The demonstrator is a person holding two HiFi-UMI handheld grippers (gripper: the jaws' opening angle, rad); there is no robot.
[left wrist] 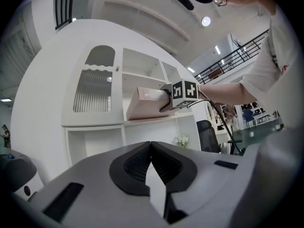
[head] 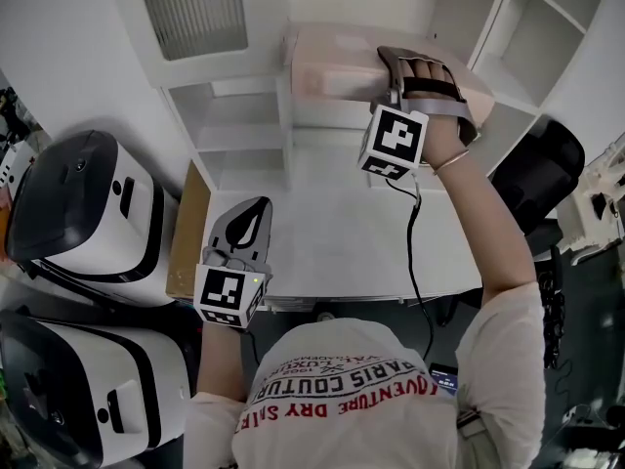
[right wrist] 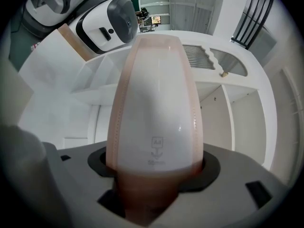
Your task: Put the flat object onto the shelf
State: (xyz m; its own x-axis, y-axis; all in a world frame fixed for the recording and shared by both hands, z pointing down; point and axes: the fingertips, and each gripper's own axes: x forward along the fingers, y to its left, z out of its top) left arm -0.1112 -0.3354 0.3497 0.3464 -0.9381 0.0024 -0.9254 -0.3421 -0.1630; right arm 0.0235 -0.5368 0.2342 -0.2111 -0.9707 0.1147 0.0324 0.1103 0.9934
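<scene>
At the far left stand two bulky machines (head: 83, 218) with smooth white shells and black trim, clear of the work. Next to them the left gripper (head: 256, 208) hangs low over the near edge of the white table (head: 322, 223). Its fingers are closed tip to tip with nothing between them, so it seems parked out of the way while the other hand works.

Further right rises the white shelf (head: 244, 135), a matte unit of square open compartments with a ribbed, arch-topped door panel at its upper left. The flat object (head: 332, 62) is a thin, pale pink box with a glossy whitish face and straight edges. It sits at the mouth of one compartment, tilted, its low corner close to the shelf board. Whether it already rests there I cannot tell.

The right gripper (head: 418, 71) holds it by the near end, with its fingers clamped across the box's narrow thickness. That grip probably lets the long body slide in edge first. A black chair (head: 542, 169) stands at the far right.
</scene>
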